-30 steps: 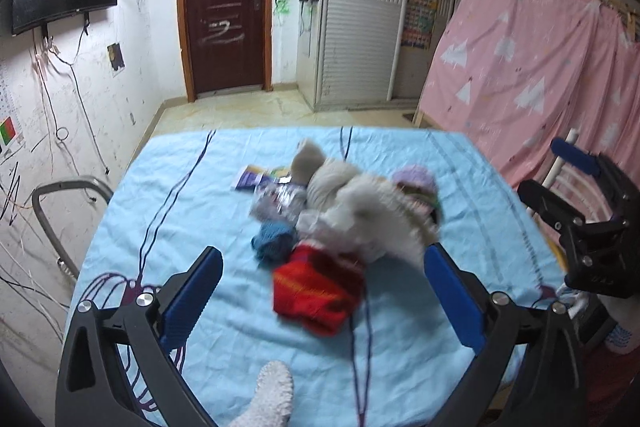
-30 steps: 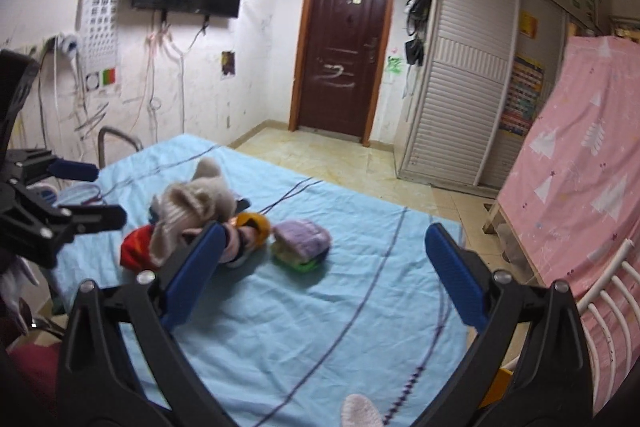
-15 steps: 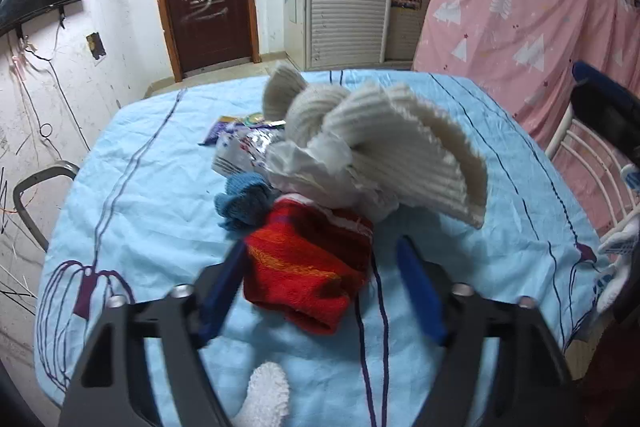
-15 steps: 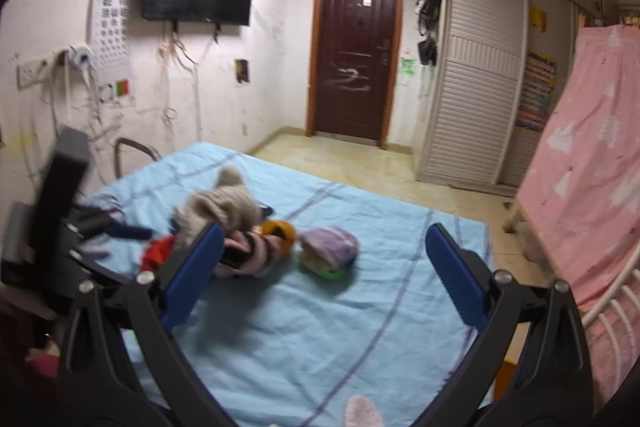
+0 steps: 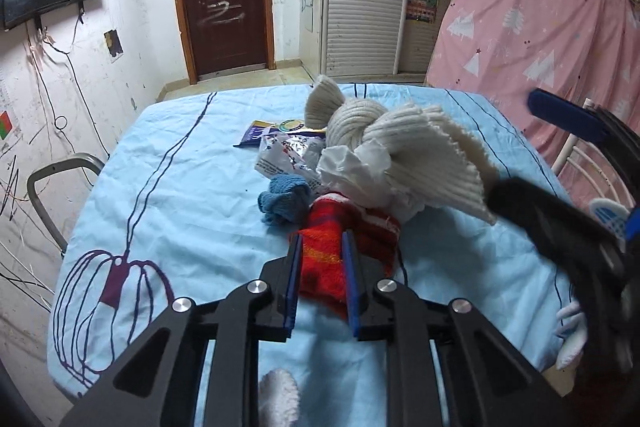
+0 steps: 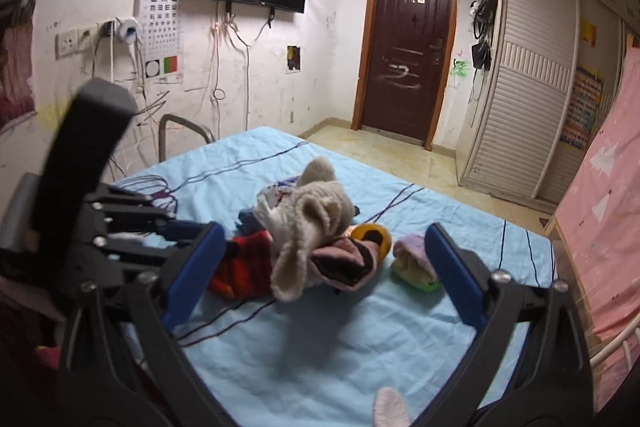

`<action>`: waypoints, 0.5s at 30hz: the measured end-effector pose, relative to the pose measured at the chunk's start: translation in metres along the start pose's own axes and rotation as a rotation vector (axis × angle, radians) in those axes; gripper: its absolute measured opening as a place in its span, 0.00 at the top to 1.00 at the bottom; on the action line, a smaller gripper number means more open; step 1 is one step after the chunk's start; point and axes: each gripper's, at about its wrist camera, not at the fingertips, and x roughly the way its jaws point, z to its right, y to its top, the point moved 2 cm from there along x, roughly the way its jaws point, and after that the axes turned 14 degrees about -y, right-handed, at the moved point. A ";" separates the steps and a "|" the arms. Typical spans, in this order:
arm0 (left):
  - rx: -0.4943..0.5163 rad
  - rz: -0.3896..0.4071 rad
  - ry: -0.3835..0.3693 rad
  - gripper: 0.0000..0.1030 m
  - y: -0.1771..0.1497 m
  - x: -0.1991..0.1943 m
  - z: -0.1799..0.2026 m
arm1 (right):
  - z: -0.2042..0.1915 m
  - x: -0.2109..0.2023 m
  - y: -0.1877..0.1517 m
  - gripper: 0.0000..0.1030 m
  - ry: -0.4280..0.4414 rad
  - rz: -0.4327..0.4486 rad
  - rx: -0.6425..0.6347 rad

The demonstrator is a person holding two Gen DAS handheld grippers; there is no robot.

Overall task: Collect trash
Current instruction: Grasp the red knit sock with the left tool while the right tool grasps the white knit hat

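A pile lies mid-bed on the blue sheet (image 5: 160, 187). Its near end is a red striped knit sock (image 5: 344, 243). My left gripper (image 5: 320, 287) is shut on the red sock, its blue pads pressing both sides. Behind it lie a cream knit hat (image 5: 404, 143), crumpled white paper (image 5: 352, 171), a blue sock (image 5: 286, 201) and snack wrappers (image 5: 280, 147). My right gripper (image 6: 320, 279) is open and empty, held above the bed in front of the pile (image 6: 308, 227). It also shows at the right edge of the left wrist view (image 5: 568, 227).
A yellow item (image 6: 372, 235) and a purple-green bundle (image 6: 416, 259) lie right of the pile. A pink curtain (image 5: 540, 39) hangs right of the bed. A metal chair frame (image 5: 52, 183) stands left by the wall. A white fuzzy sock (image 5: 278, 399) lies at the near edge.
My left gripper moved forward and down to the pile and closed on the red sock. My right gripper swung closer toward the pile and stayed open.
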 end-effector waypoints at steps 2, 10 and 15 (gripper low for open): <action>0.000 -0.006 -0.034 0.90 0.001 0.000 -0.002 | -0.003 0.009 0.001 0.39 -0.029 -0.022 -0.012; 0.064 -0.020 -0.088 0.29 0.003 0.011 -0.003 | -0.003 0.037 -0.002 0.67 -0.042 -0.095 0.013; 0.113 -0.057 -0.098 0.29 -0.001 0.029 0.000 | -0.013 0.039 0.000 0.92 -0.064 -0.086 -0.003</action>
